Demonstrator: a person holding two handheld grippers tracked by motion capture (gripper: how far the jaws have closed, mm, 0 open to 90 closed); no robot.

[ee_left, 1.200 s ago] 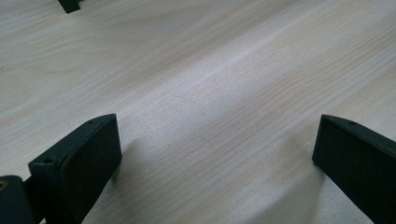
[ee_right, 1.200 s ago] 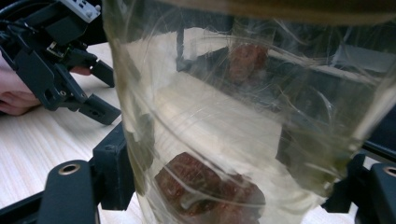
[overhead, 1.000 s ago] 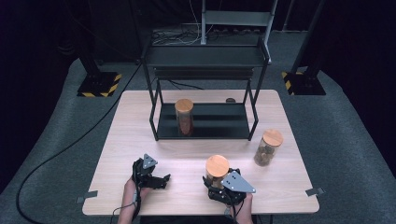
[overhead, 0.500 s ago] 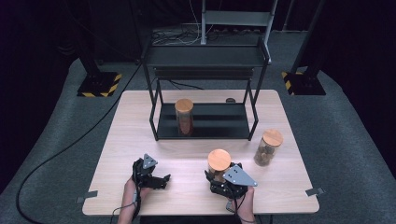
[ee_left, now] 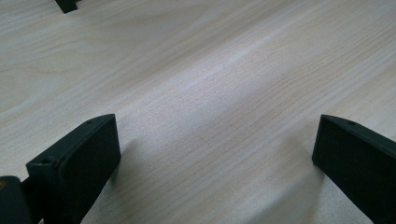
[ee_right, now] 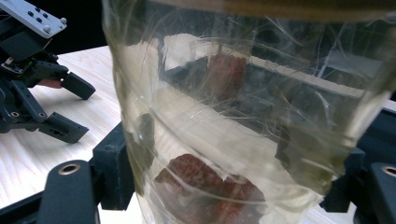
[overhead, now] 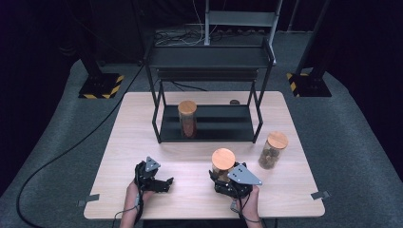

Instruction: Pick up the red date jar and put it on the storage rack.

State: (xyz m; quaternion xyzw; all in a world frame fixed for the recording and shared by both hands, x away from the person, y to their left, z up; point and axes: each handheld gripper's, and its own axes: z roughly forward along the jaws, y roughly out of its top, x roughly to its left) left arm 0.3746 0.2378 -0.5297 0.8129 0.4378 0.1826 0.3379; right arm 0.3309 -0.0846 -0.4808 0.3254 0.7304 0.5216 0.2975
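Clamping a clear glass jar with a round wooden lid (overhead: pixel 223 161), the right gripper (overhead: pixel 227 183) sits at the near edge of the light wooden table (overhead: pixel 142 123), right of its middle. In the right gripper view the jar (ee_right: pixel 243 121) stands upright between the two black jaws, one pressed to each side of the glass low on its wall, with dark reddish-brown lumps lying at its bottom. The jaws are drawn in tight on the glass.

The left gripper (overhead: pixel 159 183) lies well to the left of the jar on the same near strip of table, apart from it, in the person's left hand (overhead: pixel 134 192). Its jaws are spread wide over bare wood, with nothing between them, as the left gripper view shows.

Farther back stands a black metal two-tier shelf rack (overhead: pixel 209 59), with a second wooden-lidded glass jar (overhead: pixel 187 118) upright on its lower shelf. A third lidded jar (overhead: pixel 273 149) stands on the table to the right of the held one, near it but not touching.
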